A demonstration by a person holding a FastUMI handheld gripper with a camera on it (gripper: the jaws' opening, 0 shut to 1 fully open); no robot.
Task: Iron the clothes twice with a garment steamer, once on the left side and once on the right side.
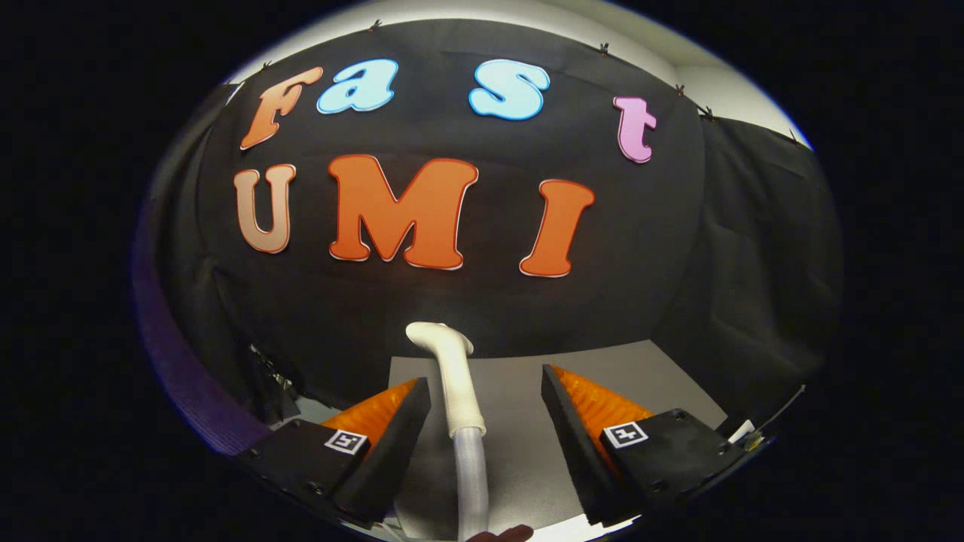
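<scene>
gripper [486,395]: fingers wide apart, holding nothing | white plastic garment steamer wand with ribbed clear hose [454,376]: upright between the fingers, touching neither, on grey tabletop [602,361] | step: grasp; centre the handle, close evenly on both sides.

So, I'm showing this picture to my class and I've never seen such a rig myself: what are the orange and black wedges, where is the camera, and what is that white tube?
The camera rides on a hand-held gripper and looks forward along it. The orange and black wedges are its two fingers; the jaws stand open, gripping nothing. Between them lies a white garment steamer, its head pointing away and its ribbed hose running back toward the camera. It rests on a grey table in front of a black cloth wall. No clothes can be seen here.
</scene>
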